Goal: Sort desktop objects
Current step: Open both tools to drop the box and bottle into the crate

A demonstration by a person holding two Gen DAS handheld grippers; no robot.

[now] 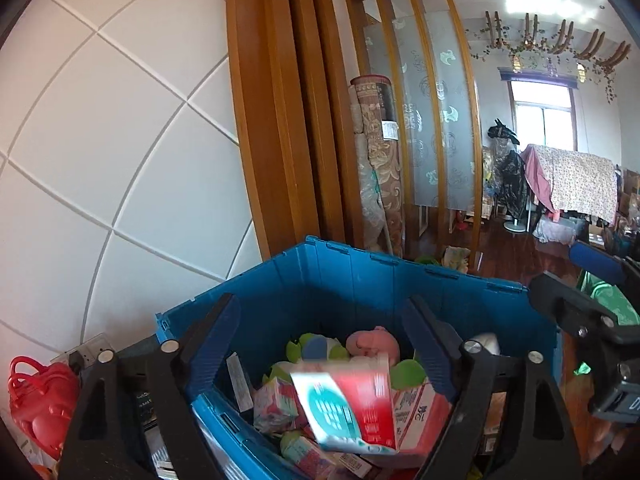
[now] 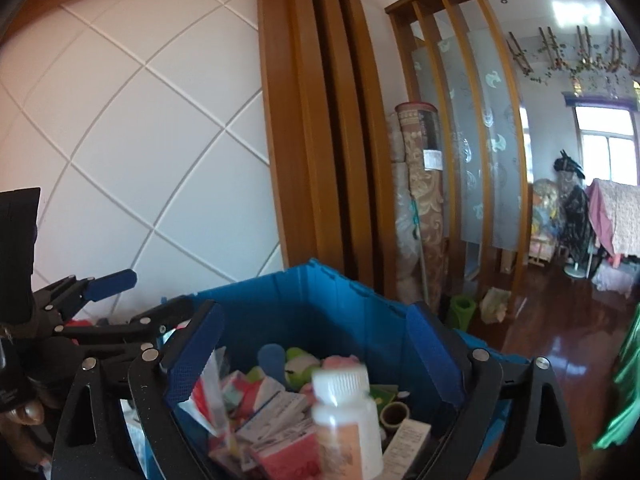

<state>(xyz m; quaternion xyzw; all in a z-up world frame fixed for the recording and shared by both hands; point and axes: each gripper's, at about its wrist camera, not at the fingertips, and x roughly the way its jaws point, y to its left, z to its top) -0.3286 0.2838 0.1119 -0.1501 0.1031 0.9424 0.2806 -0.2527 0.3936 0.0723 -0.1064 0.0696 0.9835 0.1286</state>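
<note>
Your left gripper (image 1: 328, 344): fingers spread, red-and-teal box (image 1: 348, 408) loose between them over blue crate (image 1: 360, 276) | your right gripper (image 2: 316, 352): fingers spread, white bottle (image 2: 346, 420) untouched above crate

You have one blue crate (image 1: 360, 280) in front of you, packed with small items too jumbled to count in full. In it you can make out one red and white box with a teal circle (image 1: 348, 404), blurred, one pink plush toy (image 1: 370, 342) and one roll of tape (image 2: 396, 414). One white bottle with a ribbed cap (image 2: 346, 416), also blurred, shows over the pile. Outside the crate you have one red plastic basket (image 1: 40, 400) at the left, two rolled carpets (image 1: 376, 152) standing on end against the wood frame, and one window (image 1: 542, 116) at the far end of the room.
</note>
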